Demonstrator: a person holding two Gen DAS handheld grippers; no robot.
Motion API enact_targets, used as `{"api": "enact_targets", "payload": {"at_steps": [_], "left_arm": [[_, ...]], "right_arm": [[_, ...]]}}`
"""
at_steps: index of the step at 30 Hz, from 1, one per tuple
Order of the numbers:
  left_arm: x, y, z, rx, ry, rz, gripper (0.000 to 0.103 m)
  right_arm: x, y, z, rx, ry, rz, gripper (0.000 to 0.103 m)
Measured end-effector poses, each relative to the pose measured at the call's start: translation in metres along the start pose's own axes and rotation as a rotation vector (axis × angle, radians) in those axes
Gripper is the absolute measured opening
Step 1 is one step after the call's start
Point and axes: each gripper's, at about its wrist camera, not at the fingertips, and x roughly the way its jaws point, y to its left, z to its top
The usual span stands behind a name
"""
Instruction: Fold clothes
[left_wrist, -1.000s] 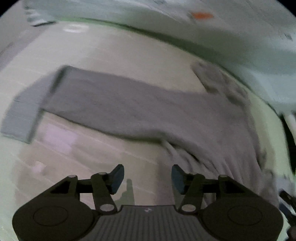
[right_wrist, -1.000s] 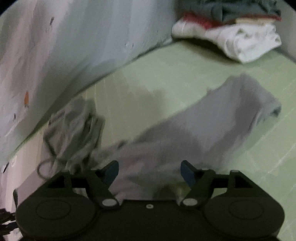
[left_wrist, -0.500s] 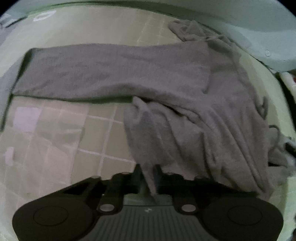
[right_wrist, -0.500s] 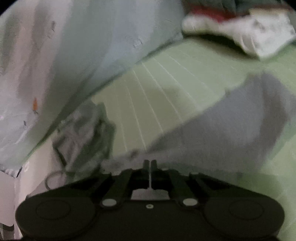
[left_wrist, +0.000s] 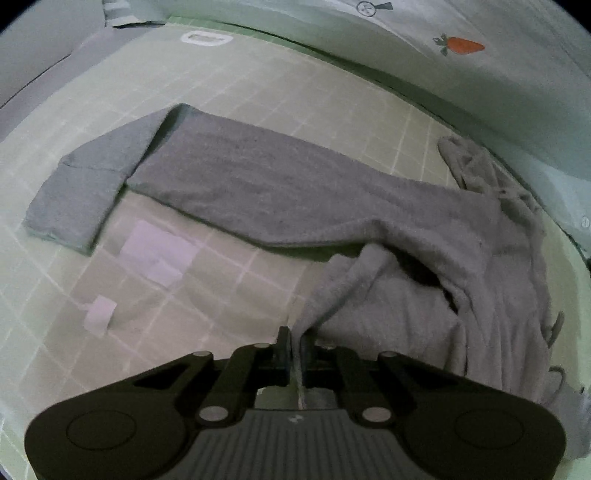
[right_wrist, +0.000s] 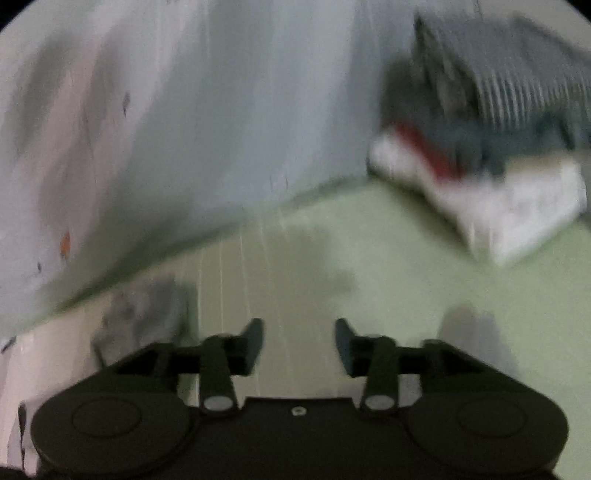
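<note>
- Left wrist view: my left claw (left_wrist: 294, 345) is clamped on an edge of the grey garment (left_wrist: 280, 192), and a ridge of cloth rises from the pinch toward the crumpled bulk ahead and to the right.
- The garment lies on the green gridded mat (left_wrist: 229, 92). Its one flat limb runs long-axis from the bunched part at right out to the far left, ending at a lighter cuff (left_wrist: 79, 195). The spread cloth thus lies forward and left of the left claw; the heap (left_wrist: 491, 280) lies forward and right.
- Judgement: the left claw alone has cloth, so any carry-over of this edge turns on it.
- Right wrist view: my right claw (right_wrist: 299, 345) stands with fingers apart and nothing between them, above the mat, aimed toward a stack of clothes (right_wrist: 491, 166) at far right.
- Hard to read: the right view is motion-blurred; grey cloth shows only as smears at its lower left and right. Whether the garment is trousers or sleeved, I cannot tell; its near edge is cut off behind the left claw.
</note>
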Motion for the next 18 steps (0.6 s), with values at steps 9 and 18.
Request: {"api": "enact_targets", "payload": {"at_steps": [9,18], "left_arm": [[0.006,-0.005,-0.016,0.038,0.089,-0.005,0.030],[0.016,-0.018,-0.020,0.117,0.118,-0.002,0.035]], "right_arm": [[-0.016,-0.031,-0.076,0.325,0.105,-0.071,0.096],[0.022,-0.037,-0.073,0.435,0.182,0.076,0.039]]}}
